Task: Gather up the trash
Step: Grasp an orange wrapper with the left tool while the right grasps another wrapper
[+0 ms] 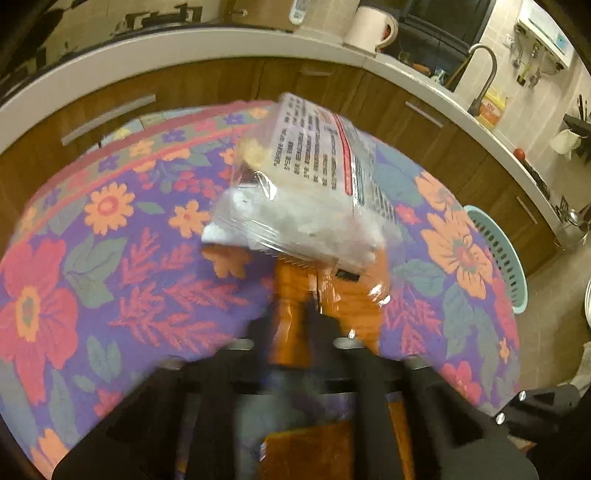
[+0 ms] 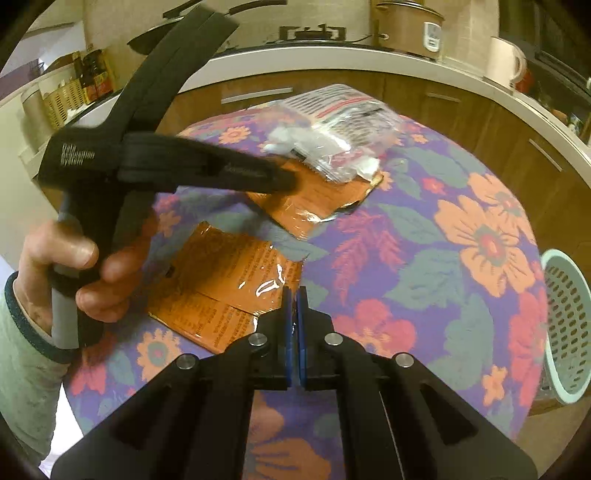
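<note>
Two orange wrappers and a clear plastic bag lie on the round floral table point(image 2: 424, 229). The far orange wrapper point(image 2: 295, 206) carries the clear printed bag point(image 2: 332, 136) with white scraps on its far end. A hand holds my left gripper point(image 2: 286, 181), whose jaws are shut on that wrapper's near edge. From the left wrist the same wrapper point(image 1: 354, 295) surrounds the left gripper point(image 1: 317, 295), with the bag point(image 1: 310, 192) just beyond. My right gripper point(image 2: 294, 295) has its blue pads point(image 2: 286, 317) together on the right edge of the near orange wrapper point(image 2: 221, 284).
A teal slotted basket point(image 2: 565, 325) point(image 1: 498, 258) stands on the floor off the table's right side. Wooden cabinets point(image 1: 177, 92) under a white counter point(image 1: 110, 48) curve behind the table, with a white kettle point(image 1: 369, 27) and a tap point(image 1: 484, 70) on the counter.
</note>
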{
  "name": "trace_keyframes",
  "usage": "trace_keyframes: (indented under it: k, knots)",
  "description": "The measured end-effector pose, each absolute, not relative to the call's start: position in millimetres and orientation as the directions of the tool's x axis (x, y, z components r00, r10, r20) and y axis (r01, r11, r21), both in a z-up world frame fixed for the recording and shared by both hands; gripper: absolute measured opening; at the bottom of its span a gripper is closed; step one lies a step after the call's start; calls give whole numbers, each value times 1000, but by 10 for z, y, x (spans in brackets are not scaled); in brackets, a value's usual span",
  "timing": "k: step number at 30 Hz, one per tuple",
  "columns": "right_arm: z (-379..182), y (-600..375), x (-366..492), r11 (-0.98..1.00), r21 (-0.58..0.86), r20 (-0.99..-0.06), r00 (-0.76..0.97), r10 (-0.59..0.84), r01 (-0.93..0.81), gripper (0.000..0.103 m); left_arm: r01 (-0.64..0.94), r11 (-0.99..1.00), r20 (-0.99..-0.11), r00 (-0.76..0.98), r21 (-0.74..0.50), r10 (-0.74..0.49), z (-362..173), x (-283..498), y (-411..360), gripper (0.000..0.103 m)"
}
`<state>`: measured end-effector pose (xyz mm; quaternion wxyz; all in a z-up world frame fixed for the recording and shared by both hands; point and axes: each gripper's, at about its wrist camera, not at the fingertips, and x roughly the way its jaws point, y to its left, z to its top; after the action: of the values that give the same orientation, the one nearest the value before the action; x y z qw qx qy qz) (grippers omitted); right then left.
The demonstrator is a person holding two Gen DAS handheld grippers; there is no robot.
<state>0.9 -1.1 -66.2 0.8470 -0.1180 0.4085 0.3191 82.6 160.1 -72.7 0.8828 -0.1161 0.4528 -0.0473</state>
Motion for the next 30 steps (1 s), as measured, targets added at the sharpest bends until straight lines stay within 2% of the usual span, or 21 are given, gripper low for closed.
trace_keyframes:
  k: [4, 14, 15, 17, 18, 19, 23, 30]
  knots:
    - [-687, -192, -22, 800, 64, -764, 485, 424, -597, 1, -32, 965, -774, 604, -262, -190, -719, 693, 1629, 1]
    - [-573, -548, -264, 817, 70, -711, 546, 444, -573, 2, -66, 939, -727, 652, -339, -216, -642, -67, 1878, 0]
    - [-578, -548, -293, 807, 68, -715, 536, 449, -586, 5, -77, 933, -721, 659, -350, -216, -641, -140, 1925, 0]
    - [-583, -534, -389, 789, 49, -717, 529, 455, -612, 19, -89, 926, -712, 667, -367, -218, -639, -248, 2005, 0]
    - [-595, -529, -434, 782, 28, -721, 529, 448, -623, 47, -95, 925, -711, 670, -369, -215, -642, -292, 2036, 0]
    - [-599, -525, -480, 776, 5, -714, 541, 445, -631, 70, -99, 922, -709, 672, -373, -214, -646, -341, 2066, 0]
    - [-574, -395, -632, 705, -40, -700, 523, 486, -708, 69, -111, 916, -707, 674, -385, -215, -686, -445, 2103, 0]
    - [-814, -19, -700, 594, -118, -754, 461, 468, -796, 69, -122, 897, -705, 666, -426, -244, -748, -616, 2182, 0]
